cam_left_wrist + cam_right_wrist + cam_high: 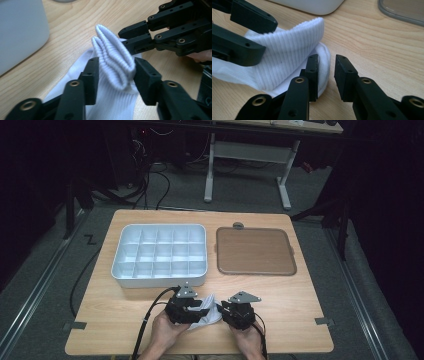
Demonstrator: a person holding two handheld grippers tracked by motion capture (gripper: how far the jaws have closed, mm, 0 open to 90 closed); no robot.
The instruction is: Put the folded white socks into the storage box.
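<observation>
My left tongs (115, 75) stood apart around the sock's (112, 57) ribbed cuff near the counter's (280, 295) near edge; my right tongs (326, 75) gaped empty just beside it.

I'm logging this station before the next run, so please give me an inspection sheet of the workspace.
Surface: wooden table, grey tape marks near both front corners.
Job's things: white sock, ribbed cuff bunched between the left gripper's jaws.
Clutter: white compartment tray, its cells look empty; brown lid beside it.
Grippers: left gripper jaws flank the cuff, contact unclear; right gripper open, one jaw against the sock's edge.
Cables: black cable trails from the left gripper; more on the floor.
Surroundings: dark room, white desk frame behind.
</observation>
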